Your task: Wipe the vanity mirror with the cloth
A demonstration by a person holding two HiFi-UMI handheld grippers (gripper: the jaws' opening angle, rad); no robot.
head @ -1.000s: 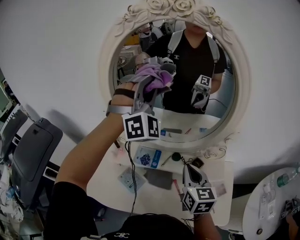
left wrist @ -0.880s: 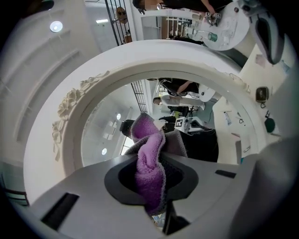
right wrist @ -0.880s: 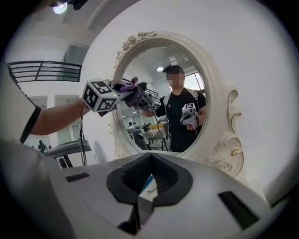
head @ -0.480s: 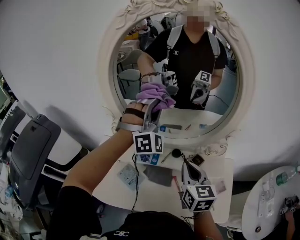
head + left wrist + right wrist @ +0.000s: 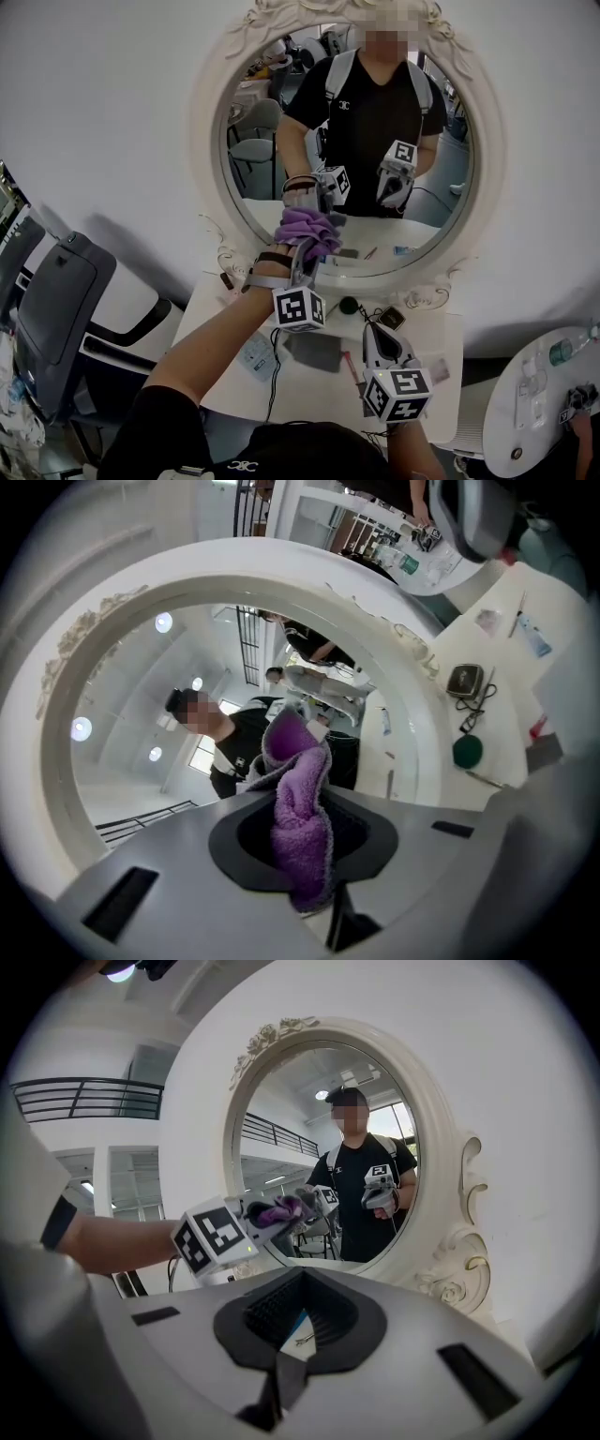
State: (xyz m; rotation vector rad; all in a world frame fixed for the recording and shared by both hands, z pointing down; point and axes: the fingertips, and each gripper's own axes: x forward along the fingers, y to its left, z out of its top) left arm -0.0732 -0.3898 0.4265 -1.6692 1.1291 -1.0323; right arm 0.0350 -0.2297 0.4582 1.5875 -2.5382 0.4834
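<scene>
The cloth (image 5: 307, 227) is pressed against the lower glass of the mirror (image 5: 208, 141), bunched and clamped between the jaws of the left hand-held gripper (image 5: 309, 248). The right hand-held gripper (image 5: 377, 339) hangs low above the counter (image 5: 442, 330), jaws together on nothing.

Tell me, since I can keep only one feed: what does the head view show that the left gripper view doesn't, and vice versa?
Only the head view shows the dark grey chair at left and the person's left forearm. Only the left gripper view shows the left gripper with jaws shut on the fluffy purple cloth. Both show that cloth, the round vanity mirror with its ornate white frame, and the white table.
</scene>
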